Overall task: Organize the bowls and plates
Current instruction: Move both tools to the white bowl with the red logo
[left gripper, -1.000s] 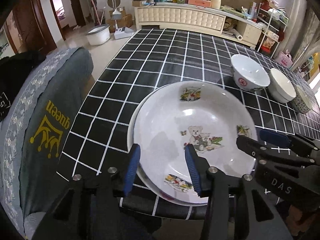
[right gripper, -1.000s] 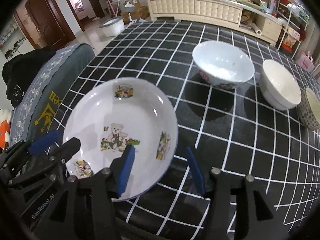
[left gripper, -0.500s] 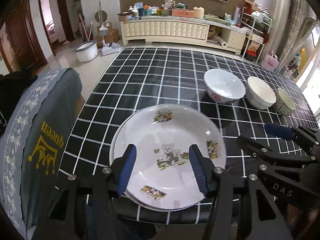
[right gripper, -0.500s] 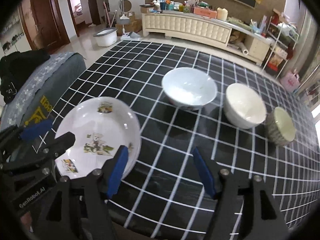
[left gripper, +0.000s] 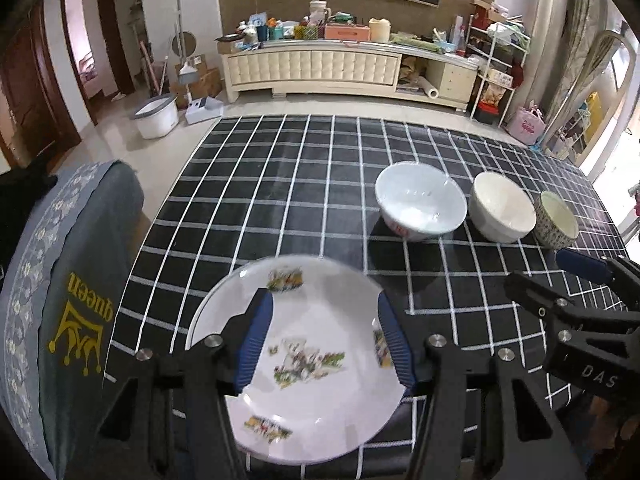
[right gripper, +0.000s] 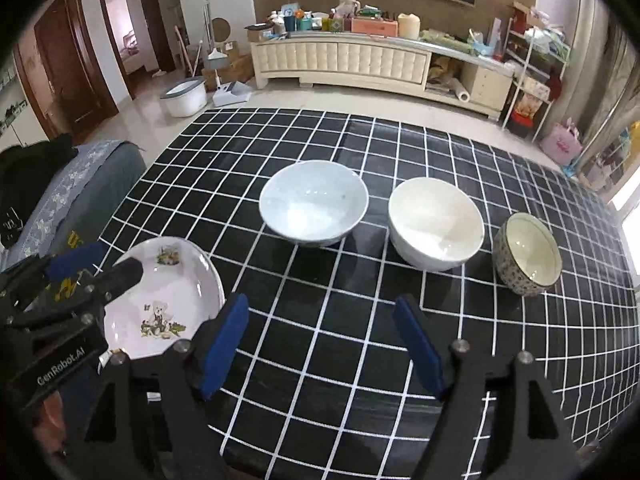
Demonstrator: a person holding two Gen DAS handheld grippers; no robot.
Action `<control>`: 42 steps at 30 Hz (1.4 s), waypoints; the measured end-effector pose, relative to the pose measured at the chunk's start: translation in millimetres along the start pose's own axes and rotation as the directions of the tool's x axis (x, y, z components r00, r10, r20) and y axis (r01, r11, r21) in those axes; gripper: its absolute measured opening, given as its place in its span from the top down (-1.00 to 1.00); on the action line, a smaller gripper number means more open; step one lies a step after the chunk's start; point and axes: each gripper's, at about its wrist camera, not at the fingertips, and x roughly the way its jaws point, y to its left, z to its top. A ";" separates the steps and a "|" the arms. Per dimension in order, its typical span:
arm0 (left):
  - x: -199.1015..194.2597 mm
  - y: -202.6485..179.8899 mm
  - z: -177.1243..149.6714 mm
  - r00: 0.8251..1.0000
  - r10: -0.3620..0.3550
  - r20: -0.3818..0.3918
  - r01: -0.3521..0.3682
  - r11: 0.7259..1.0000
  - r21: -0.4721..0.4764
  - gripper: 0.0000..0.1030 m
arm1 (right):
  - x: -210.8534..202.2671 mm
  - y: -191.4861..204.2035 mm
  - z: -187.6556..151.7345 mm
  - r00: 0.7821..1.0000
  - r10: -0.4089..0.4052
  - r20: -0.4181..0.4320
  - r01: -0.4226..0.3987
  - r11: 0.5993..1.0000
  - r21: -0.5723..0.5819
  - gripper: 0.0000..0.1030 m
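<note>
A white plate (left gripper: 312, 412) with a teddy-bear print lies at the near left of the black checked table (left gripper: 280, 200); a second rim shows under its left edge. My left gripper (left gripper: 324, 304) hovers open above the plate, with its pads clear of it. My right gripper (right gripper: 320, 304) hangs over bare cloth to the right of the plate (right gripper: 168, 292); its jaws are opening and nothing is between them. Beyond stand three bowls in a row: a pale blue-white bowl (right gripper: 314, 208), a cream bowl (right gripper: 436, 224) and a small patterned bowl (right gripper: 528, 254).
A grey cloth printed "queen" (left gripper: 80, 300) drapes over a seat just left of the table. The table's near edge (right gripper: 320, 440) runs under both grippers. A cream sideboard (right gripper: 340, 60) with clutter stands across the floor beyond the table.
Both grippers have drawn back and up from the plate, so more of the table shows. The right jaws have spread much wider and the left jaws a little wider.
</note>
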 end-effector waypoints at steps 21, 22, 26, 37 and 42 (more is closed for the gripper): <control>58.2 -35.1 78.8 1.000 0.007 -0.026 -0.003 0.987 0.158 -0.58 | 49.7 -38.0 58.5 0.998 0.018 -0.055 -0.019 0.999 -0.027 -0.54; 61.8 -35.8 81.5 1.000 0.003 -0.030 0.002 0.986 0.165 -0.58 | 52.9 -37.9 60.4 0.998 0.014 -0.059 -0.016 0.999 -0.030 -0.54; 76.9 -38.3 90.7 0.999 -0.002 -0.045 0.010 0.982 0.188 -0.58 | 66.1 -37.4 66.3 0.997 0.014 -0.077 -0.017 0.999 -0.048 -0.54; 125.6 -40.4 104.1 0.986 -0.053 -0.157 0.081 0.980 0.180 -0.58 | 100.5 -45.3 75.1 0.992 0.016 -0.122 -0.025 0.997 -0.074 -0.54; 147.3 -43.6 107.8 0.979 -0.037 -0.201 0.078 0.976 0.201 -0.58 | 113.3 -49.7 77.0 0.991 0.017 -0.133 -0.028 0.996 -0.080 -0.50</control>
